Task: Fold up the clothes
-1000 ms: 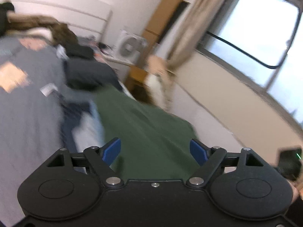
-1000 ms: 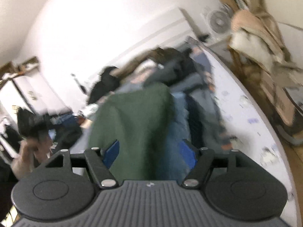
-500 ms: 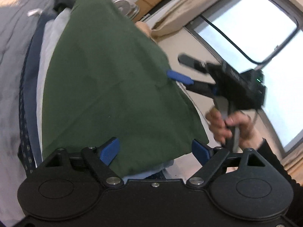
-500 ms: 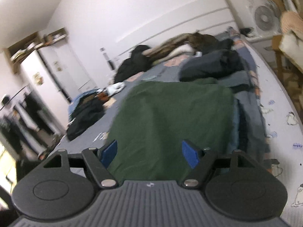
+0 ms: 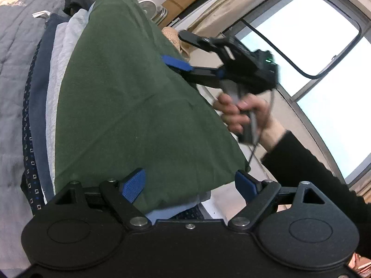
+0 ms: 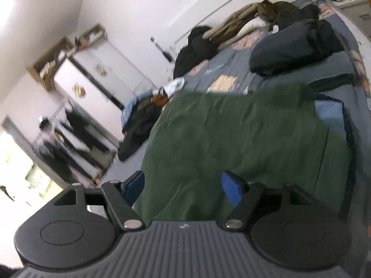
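A: Shirt status? Where's the green garment (image 5: 129, 106) sitting right now?

B: Flat on top of a stack of folded stuff on the bed (image 5: 14, 74), with a light blue layer (image 5: 60, 53) and a dark patterned one (image 5: 29, 115) poking out from under it. It's straight ahead of the left claw (image 5: 190, 183), its near edge right between the blue fingers. The left claw is spread wide, nothing in it.

A: And the other one?

B: The right claw (image 6: 183, 185) is also spread and gripping nothing. In the left view its lower blue finger sits on the far right edge of the green cloth, upper finger up in the air. From its own camera the green cloth (image 6: 243, 143) fills the space just ahead.

A: So which step is this?

B: My guess is squaring up or smoothing the folded piece on the pile, but it'd equally fit lining up for one more fold. Can't settle that from one look. Either way, whatever comes next needs a clean pinch on just the green edge, not the blue layer under it.

A: Anything changed from a second back?

B: Yeah, both cameras were swinging and blurry then, with the cloth further out. Half a second ago the right claw was already at that edge; now the left claw is closer in.
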{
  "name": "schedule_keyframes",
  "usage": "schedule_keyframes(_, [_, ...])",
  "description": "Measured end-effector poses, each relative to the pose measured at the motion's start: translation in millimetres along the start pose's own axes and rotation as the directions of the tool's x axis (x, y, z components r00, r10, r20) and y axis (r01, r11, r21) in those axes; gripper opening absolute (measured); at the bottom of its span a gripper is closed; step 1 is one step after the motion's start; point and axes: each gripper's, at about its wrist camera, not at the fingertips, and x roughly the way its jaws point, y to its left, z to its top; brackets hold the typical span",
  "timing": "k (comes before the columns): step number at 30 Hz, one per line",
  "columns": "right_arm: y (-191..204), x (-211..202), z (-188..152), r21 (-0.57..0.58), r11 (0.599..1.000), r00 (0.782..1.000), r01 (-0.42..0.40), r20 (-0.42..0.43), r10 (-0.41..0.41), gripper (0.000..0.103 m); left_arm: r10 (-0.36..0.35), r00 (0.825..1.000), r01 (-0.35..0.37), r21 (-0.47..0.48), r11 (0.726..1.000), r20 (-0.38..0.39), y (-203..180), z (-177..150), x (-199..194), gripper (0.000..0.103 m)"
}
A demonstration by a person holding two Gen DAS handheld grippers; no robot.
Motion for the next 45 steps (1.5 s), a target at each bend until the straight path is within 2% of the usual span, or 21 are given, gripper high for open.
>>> schedule_keyframes(3, [-25.9,-0.8,12.5,0.056,0.998,0.999,-0.005,0.051,0.002,0.071,-0.010,1.000,0.010,-0.012,1.000,0.008,-1.5,1.6,-1.0,0.083])
schedule_keyframes(6, [-49.1,-4.1,21.5,0.088,0.996,0.995,0.034,0.095,-0.042,0.071,-0.020,1.000,0.021,-0.023,1.000,0.017,-3.0,3.2,-2.0,0.083])
schedule_keyframes(9, [-56.6,-11.5,21.9,0.143,0.990,0.990,0.009,0.141,-0.029,0.071,-0.074,0.995,0.075,-0.005,0.997,0.063,-11.3,18.2,-16.1,0.083])
schedule_keyframes(11, [-48.7,-23.4,20.2,0.144,0.989,0.983,-0.017,0.185,-0.010,0.071,-0.096,0.993,0.094,0.031,0.995,0.073,-15.9,44.5,-18.5,0.086])
schedule_keyframes(15, [-20.2,-57.2,10.5,0.076,0.995,0.968,-0.065,0.248,0.044,0.072,-0.093,0.994,0.088,0.083,0.993,0.056,-15.2,95.0,-2.9,0.086])
schedule_keyframes(18, [7.4,-81.8,-25.0,0.032,0.996,0.957,-0.079,0.282,0.067,0.074,-0.100,0.995,0.098,0.057,0.994,0.024,-2.7,123.5,23.2,0.086])
schedule_keyframes(20, [23.3,-87.2,-52.8,0.005,0.998,0.963,-0.061,0.263,0.058,0.074,-0.101,0.995,0.100,0.037,0.994,0.004,6.5,140.0,39.2,0.086])
schedule_keyframes(22, [36.1,-88.3,-78.0,-0.019,0.999,0.969,-0.036,0.245,0.040,0.074,-0.087,0.996,0.087,0.012,0.996,-0.010,18.3,148.1,50.9,0.086])
schedule_keyframes(24, [41.2,-87.1,-98.5,-0.003,0.998,0.971,-0.055,0.233,0.054,0.074,-0.077,0.997,0.077,-0.011,0.997,-0.020,29.1,157.1,59.0,0.086])
schedule_keyframes(29, [36.1,-90.5,-141.1,-0.006,0.993,0.955,-0.119,0.273,0.116,0.074,-0.055,0.997,0.058,0.039,0.998,-0.054,40.0,169.0,69.0,0.086])
schedule_keyframes(33, [22.7,-94.8,-143.7,-0.005,0.997,0.967,-0.082,0.243,0.081,0.073,0.001,1.000,0.000,0.035,0.999,-0.021,48.7,185.5,76.2,0.085])
schedule_keyframes(36, [19.6,-99.3,-141.4,-0.037,0.998,0.960,-0.050,0.272,0.058,0.073,0.047,0.999,-0.047,0.024,0.999,0.005,56.3,198.8,82.7,0.085])
schedule_keyframes(40, [16.3,-97.9,-138.6,-0.034,0.998,0.955,-0.049,0.291,0.057,0.073,0.112,0.993,-0.113,0.019,0.993,0.024,61.3,214.7,97.3,0.085])
schedule_keyframes(43, [17.4,-100.1,-144.9,-0.053,0.998,0.956,-0.036,0.290,0.050,0.073,0.159,0.986,-0.160,0.014,0.987,0.053,55.1,220.3,90.0,0.085])
schedule_keyframes(45, [17.9,-104.9,-144.8,-0.024,0.999,0.956,-0.043,0.291,0.048,0.073,0.188,0.979,-0.191,0.035,0.981,0.081,45.4,218.5,73.3,0.085])
